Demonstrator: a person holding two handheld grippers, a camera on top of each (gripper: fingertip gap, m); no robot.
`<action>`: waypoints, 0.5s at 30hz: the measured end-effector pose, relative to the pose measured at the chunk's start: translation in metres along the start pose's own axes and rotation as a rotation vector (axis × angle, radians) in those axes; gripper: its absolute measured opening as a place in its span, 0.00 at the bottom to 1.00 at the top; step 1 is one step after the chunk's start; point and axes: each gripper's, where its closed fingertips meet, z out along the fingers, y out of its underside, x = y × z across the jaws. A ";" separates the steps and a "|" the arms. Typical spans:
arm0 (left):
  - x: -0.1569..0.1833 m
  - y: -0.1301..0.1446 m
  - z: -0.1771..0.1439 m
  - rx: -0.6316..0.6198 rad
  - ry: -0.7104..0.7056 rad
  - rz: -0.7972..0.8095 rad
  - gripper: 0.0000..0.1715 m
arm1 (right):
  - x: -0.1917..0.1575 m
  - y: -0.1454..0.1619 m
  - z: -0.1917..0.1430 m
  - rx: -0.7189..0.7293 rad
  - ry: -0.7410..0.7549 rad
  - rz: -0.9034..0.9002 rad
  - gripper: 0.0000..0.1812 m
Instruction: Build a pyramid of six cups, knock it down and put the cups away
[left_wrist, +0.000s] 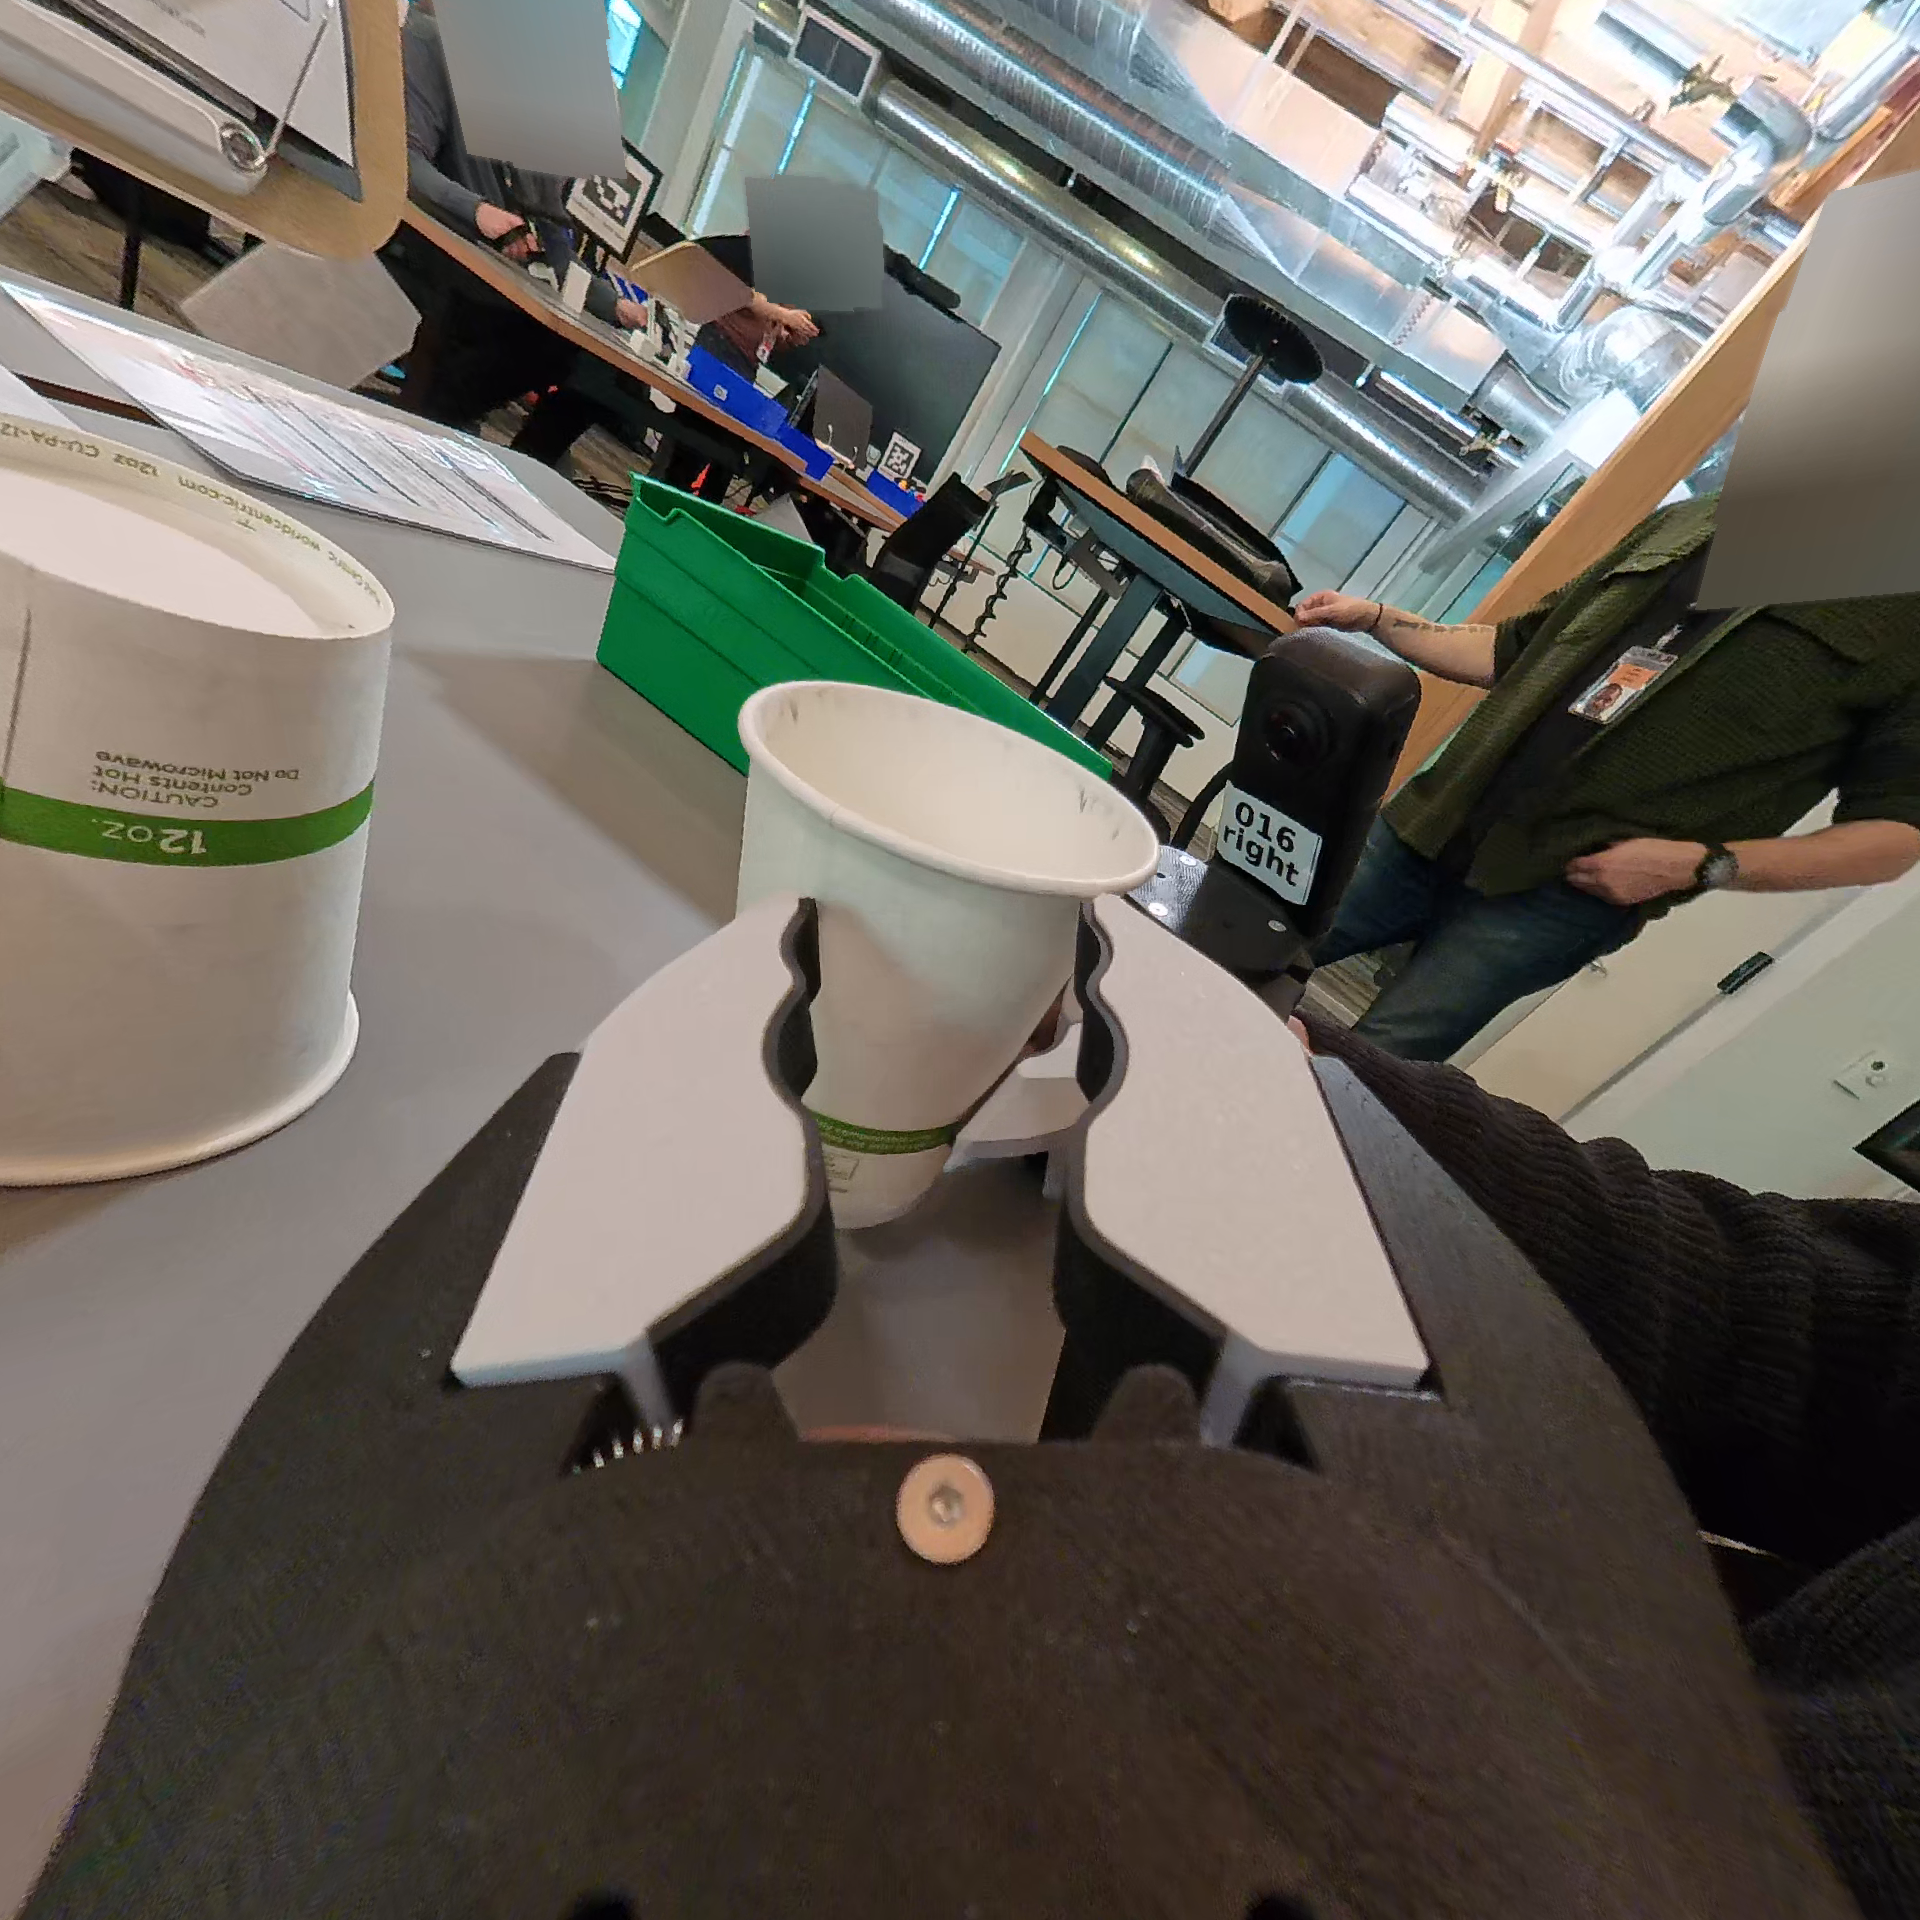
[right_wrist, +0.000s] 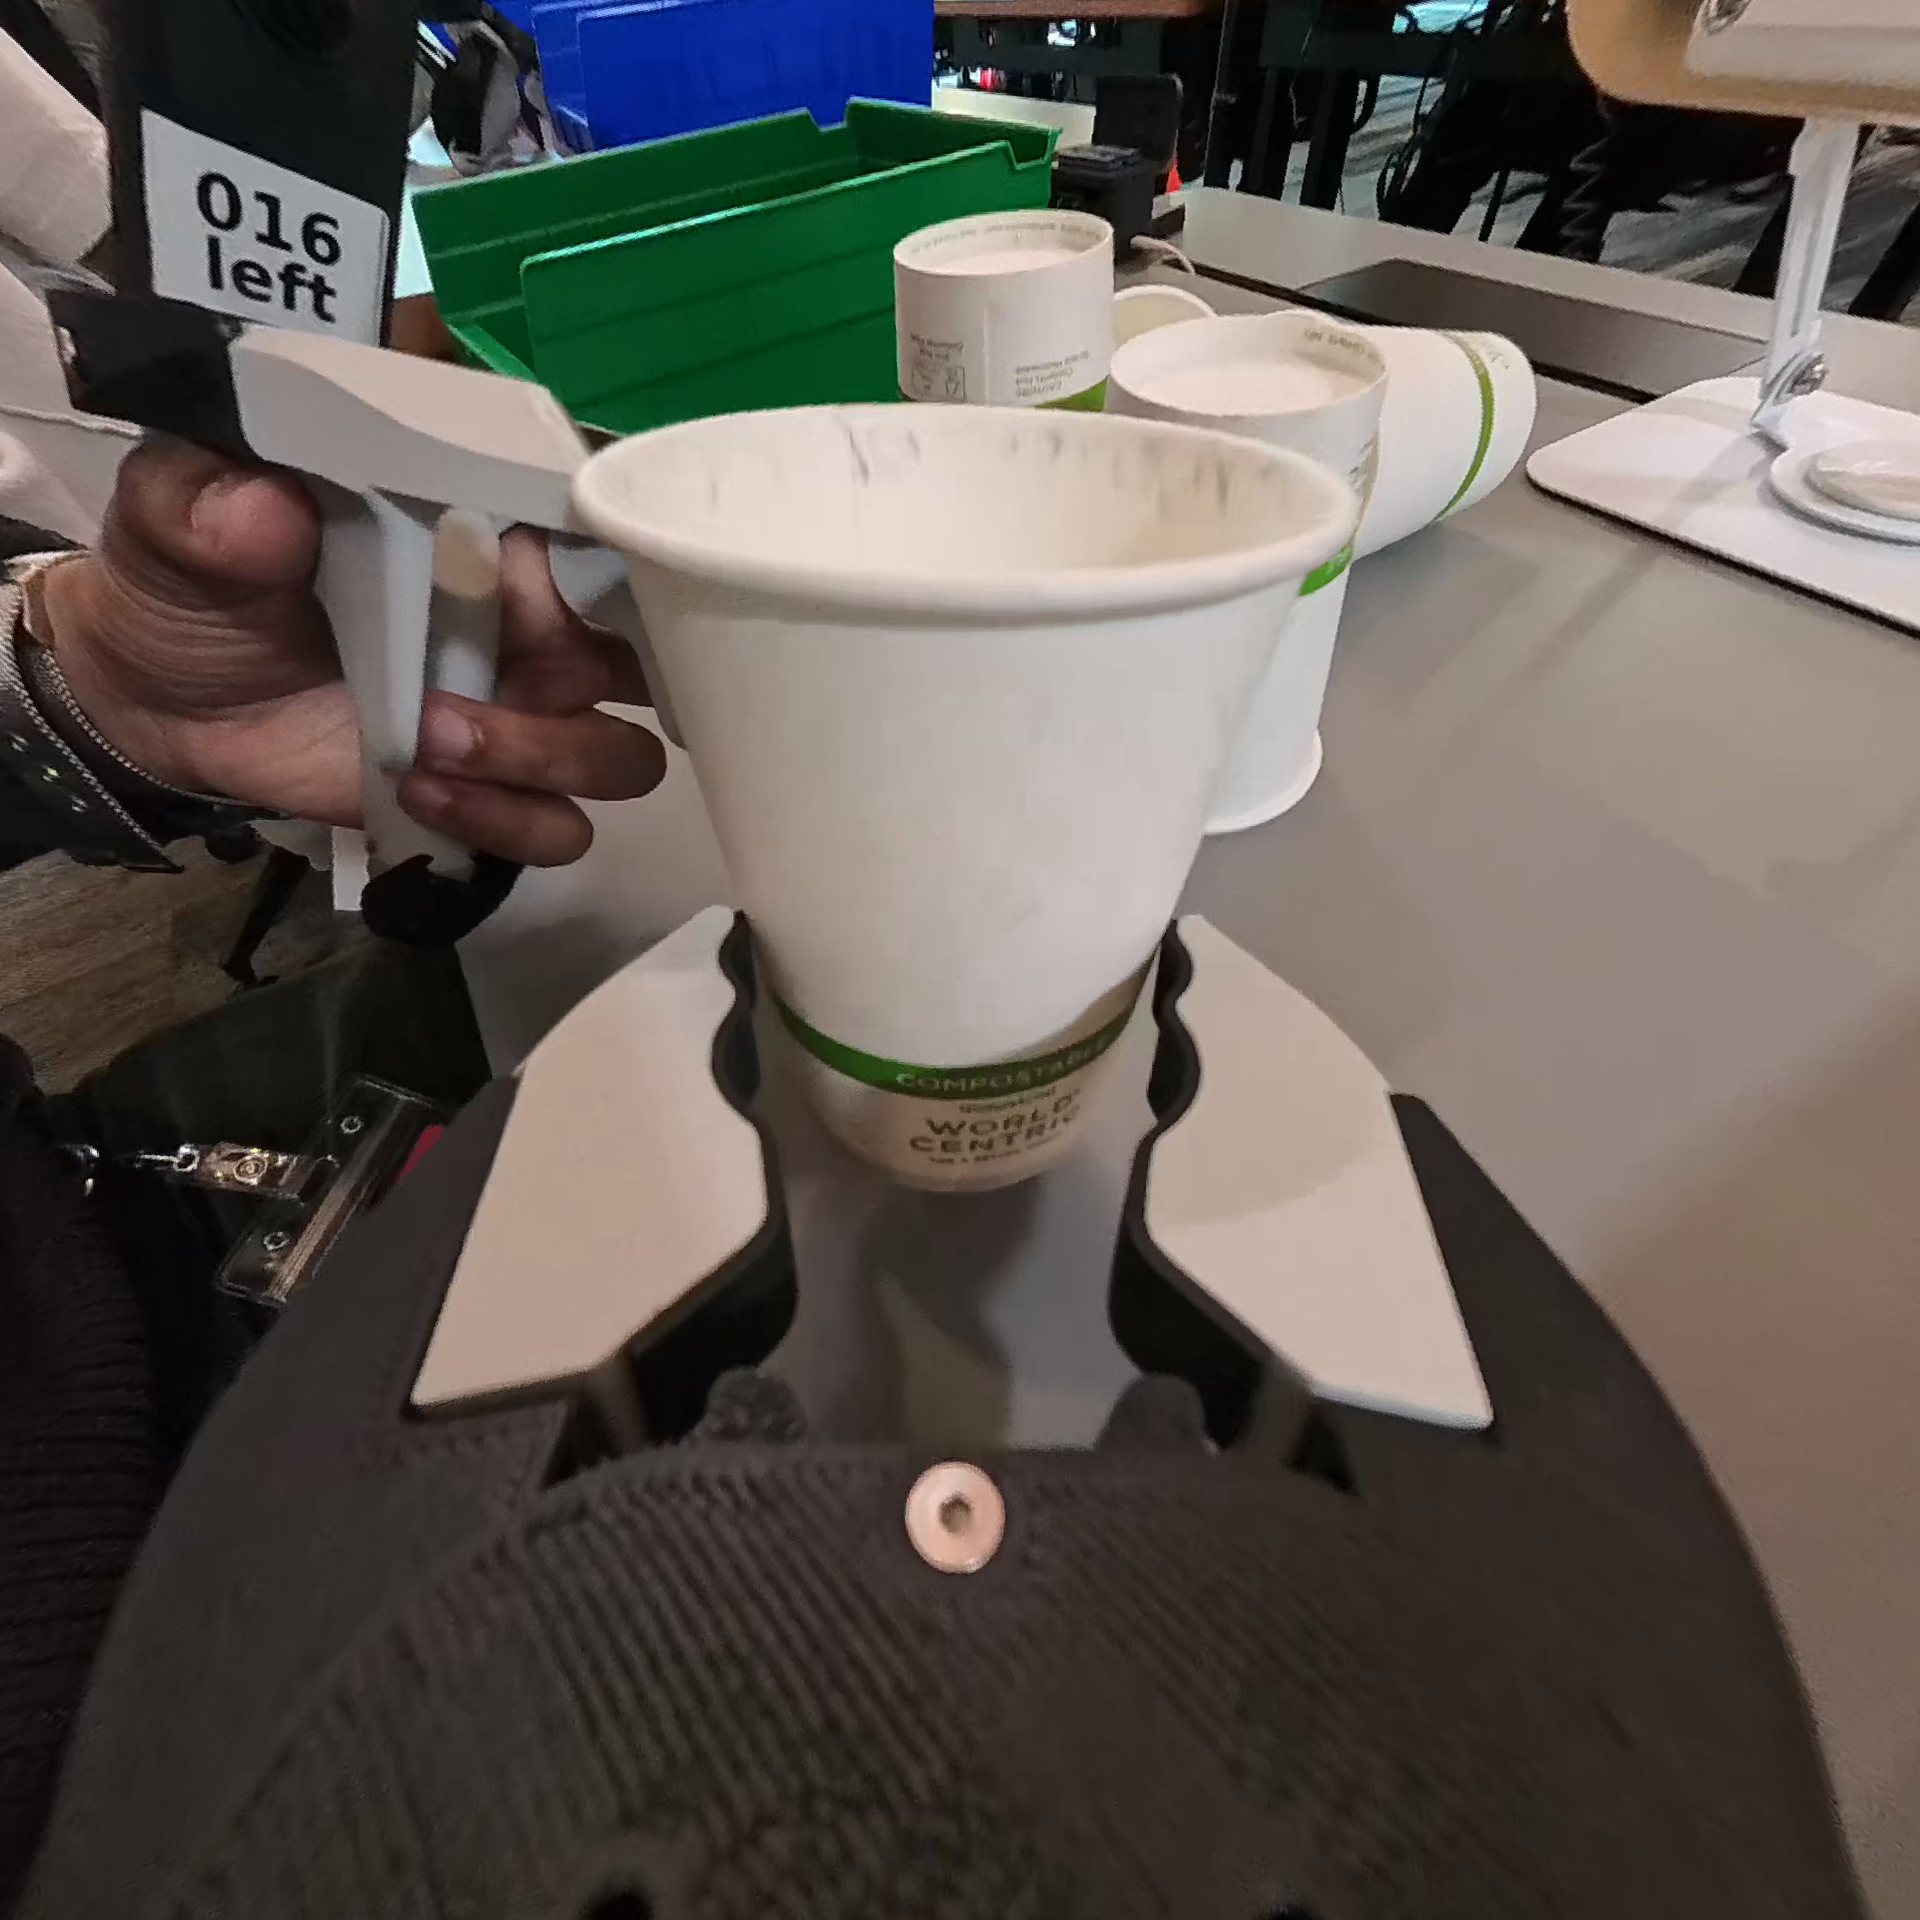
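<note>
A white paper cup (left_wrist: 914, 935) with a green band near its base stands mouth up and slightly tilted. My left gripper (left_wrist: 940, 925) is shut on its middle, just below the rim. In the right wrist view the cup (right_wrist: 956, 727) fills the centre, and the hand-held left gripper (right_wrist: 416, 416) reaches it from the left. My right gripper (right_wrist: 951, 935) is open, its fingers flanking the cup's base at the green band with small gaps on both sides. One finger of the right gripper (left_wrist: 1013, 1107) shows behind the cup in the left wrist view.
Several more paper cups sit on the grey table (right_wrist: 1558, 831): one upside down (left_wrist: 177, 831) at left, two upside down (right_wrist: 997, 312) and one lying (right_wrist: 1455, 416) behind. A green bin (right_wrist: 727, 260) stands at the back. A white mat with a stand (right_wrist: 1714, 488) is at right. A person (left_wrist: 1610, 748) stands beyond.
</note>
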 end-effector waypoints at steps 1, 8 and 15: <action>0.000 0.000 0.000 -0.002 0.002 -0.001 0.28 | 0.001 0.000 0.000 -0.003 0.007 -0.003 0.41; 0.001 -0.018 -0.008 0.104 0.000 0.013 0.27 | 0.023 -0.049 -0.033 0.224 0.133 -0.024 0.41; -0.001 -0.011 -0.010 0.068 0.018 -0.067 0.27 | 0.119 -0.113 -0.188 0.684 0.604 -0.042 0.41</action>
